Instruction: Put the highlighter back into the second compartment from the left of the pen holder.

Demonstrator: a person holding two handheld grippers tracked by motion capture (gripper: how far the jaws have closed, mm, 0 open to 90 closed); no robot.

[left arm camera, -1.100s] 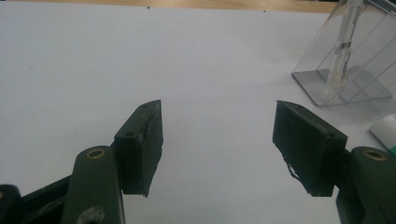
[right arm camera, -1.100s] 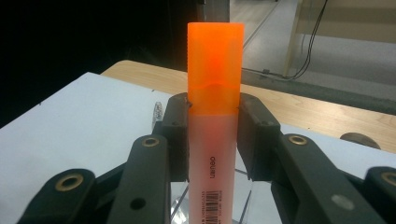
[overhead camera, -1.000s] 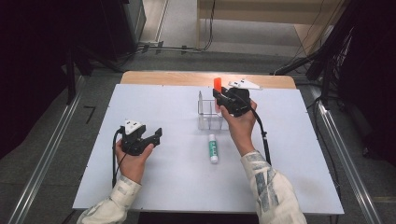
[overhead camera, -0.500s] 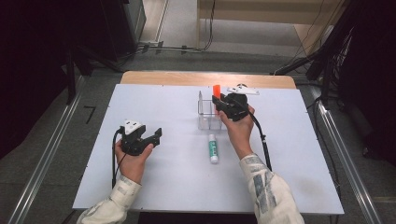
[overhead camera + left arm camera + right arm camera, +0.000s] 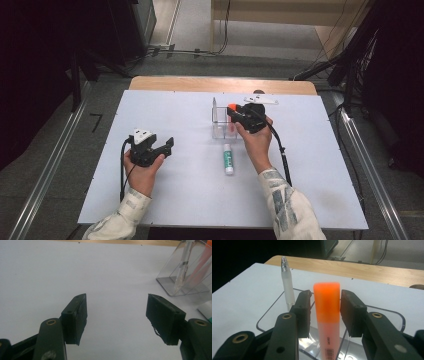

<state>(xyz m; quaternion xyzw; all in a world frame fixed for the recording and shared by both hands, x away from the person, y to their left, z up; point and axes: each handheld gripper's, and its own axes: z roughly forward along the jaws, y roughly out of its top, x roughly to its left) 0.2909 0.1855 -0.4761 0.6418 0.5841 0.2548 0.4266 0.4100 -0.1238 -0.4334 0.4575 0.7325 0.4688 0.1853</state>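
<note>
orange marker point(image 5: 327, 315) stands upright in a clear plastic holder point(image 5: 220, 122) on the white table point(image 5: 175, 200), between the right tongs point(image 5: 325, 312), whose jaws have just been opening and now barely clear it. left tongs point(image 5: 116, 315) rest open, empty. lifting away crooked could snag the marker and tip the light holder.

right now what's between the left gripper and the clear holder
Nothing: in the high view only bare white table separates the left gripper from the clear holder. The glue stick lies nearer the person, off that line.
</note>
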